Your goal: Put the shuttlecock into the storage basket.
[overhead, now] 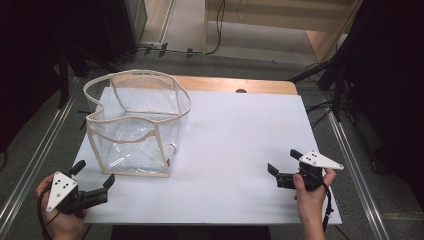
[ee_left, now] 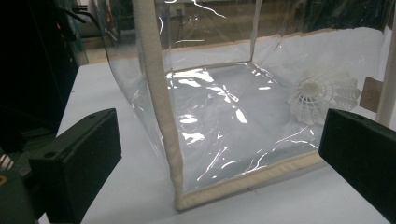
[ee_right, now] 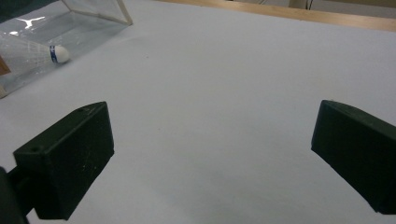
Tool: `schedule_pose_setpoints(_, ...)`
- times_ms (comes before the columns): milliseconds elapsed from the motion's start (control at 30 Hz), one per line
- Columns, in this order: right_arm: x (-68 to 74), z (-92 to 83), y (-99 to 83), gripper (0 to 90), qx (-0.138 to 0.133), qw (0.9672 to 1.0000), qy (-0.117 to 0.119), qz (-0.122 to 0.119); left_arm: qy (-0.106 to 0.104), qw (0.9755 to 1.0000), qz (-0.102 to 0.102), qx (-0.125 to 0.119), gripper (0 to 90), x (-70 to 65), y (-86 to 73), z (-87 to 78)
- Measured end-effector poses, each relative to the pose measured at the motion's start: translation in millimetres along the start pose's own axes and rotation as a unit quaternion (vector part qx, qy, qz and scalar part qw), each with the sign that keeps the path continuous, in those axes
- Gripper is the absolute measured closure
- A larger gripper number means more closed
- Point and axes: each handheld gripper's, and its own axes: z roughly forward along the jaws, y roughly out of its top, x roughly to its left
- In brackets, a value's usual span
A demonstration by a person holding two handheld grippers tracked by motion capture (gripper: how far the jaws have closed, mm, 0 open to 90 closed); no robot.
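- The left gripper [overhead: 96,172] has its jaws wide and empty, just short of the near corner of the clear storage bag [ee_left: 219,116], which stands open on the bench [overhead: 235,145].
- A white shuttlecock [ee_left: 322,95] lies inside the bag, ahead and to the right of that gripper.
- The right gripper [overhead: 284,164], jaws also wide, holds nothing, well apart from the bag.
- Likely risk: the thin wall buckling or the bag sliding if one jaw pushes it.

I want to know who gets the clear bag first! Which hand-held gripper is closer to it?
Left. The left hand-held gripper sits just off the clear bag's near corner, jaws open. The right hand-held gripper is far across the white table.
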Motion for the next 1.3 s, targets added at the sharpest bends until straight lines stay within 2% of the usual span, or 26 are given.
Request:
schedule_pose_setpoints(533, -13.0, -6.9, -13.3, 0.0, 0.009, 0.9998, -0.012, 0.009, 0.001, 1.0, -0.002, 0.001, 0.0, 0.1, 0.0, -0.4)
schedule_pose_setpoints(1300, -26.5, -20.3, -30.1, 0.0, -0.008, 0.9992, -0.024, 0.032, 0.0, 1.0, -0.001, 0.0, 0.0, 0.1, 0.0, -0.4)
